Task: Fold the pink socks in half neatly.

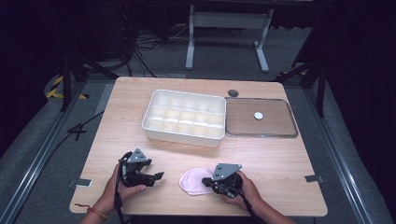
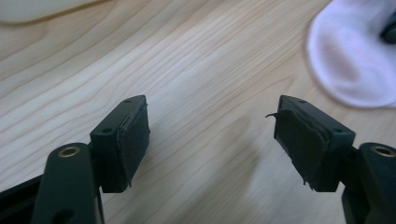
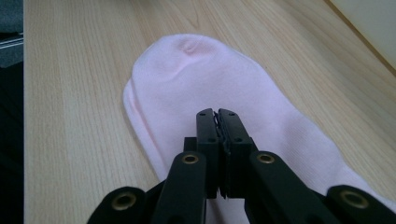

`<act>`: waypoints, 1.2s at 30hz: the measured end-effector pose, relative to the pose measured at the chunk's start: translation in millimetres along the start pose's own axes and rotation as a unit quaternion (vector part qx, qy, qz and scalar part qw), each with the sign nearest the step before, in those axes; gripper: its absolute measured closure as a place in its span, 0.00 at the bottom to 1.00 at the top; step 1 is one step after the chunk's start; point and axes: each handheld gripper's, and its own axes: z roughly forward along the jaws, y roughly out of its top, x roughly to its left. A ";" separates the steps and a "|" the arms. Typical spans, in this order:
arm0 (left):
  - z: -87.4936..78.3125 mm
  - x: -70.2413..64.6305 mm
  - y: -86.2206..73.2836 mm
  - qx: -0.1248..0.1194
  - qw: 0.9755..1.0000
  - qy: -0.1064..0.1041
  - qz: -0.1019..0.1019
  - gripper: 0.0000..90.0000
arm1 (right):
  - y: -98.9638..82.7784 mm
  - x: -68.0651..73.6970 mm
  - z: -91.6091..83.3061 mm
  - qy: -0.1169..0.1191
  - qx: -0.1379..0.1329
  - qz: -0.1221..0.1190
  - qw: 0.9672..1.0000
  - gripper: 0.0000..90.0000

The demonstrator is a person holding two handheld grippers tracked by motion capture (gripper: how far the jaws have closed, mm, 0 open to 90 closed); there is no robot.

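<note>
1. Dark room, grey floor, cables and a white frame's legs at the far side; a pale wooden table stands in the middle under the light.
2. On the far half of the table: a white tray divided into many compartments, all looking bare; just to its right a shallow lid with a small white disc on it; a dark round spot near the tray's far right corner.
3. The pink sock lies flat at the near edge, a little right of centre, between the two hands.
4. Right gripper: jaws pressed together, tips down on the sock; whether they have nipped a fold of the knit or just rest on it I cannot tell.
5. Left gripper: jaws spread, bare wood between them, near the sock's left end but apart from it.
6. Handling, as I judge it: light, soft, limp; it will sag and drape when lifted; no risk of breakage; thin cloth can slip out of a shallow pinch, so take a deep bite at the hem or the toe, one end per gripper.
7. Hard to read: the sock's right end lies hidden under the right gripper and hand; the person's forearms are cut off at the near edge; the tray's inside is washed out by glare.
</note>
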 end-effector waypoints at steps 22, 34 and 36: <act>51.0 -59.6 26.4 0.029 0.997 -0.013 0.068 0.34 | -0.9 3.1 -0.2 -0.007 -0.002 -0.010 1.000 0.99; 52.5 -70.5 26.4 0.036 0.993 -0.024 0.106 0.44 | -1.2 3.1 0.0 -0.006 -0.004 -0.011 1.000 0.99; 52.2 -71.1 27.0 0.035 0.993 -0.037 0.108 0.52 | -1.2 3.1 0.0 -0.006 -0.003 -0.011 1.000 0.99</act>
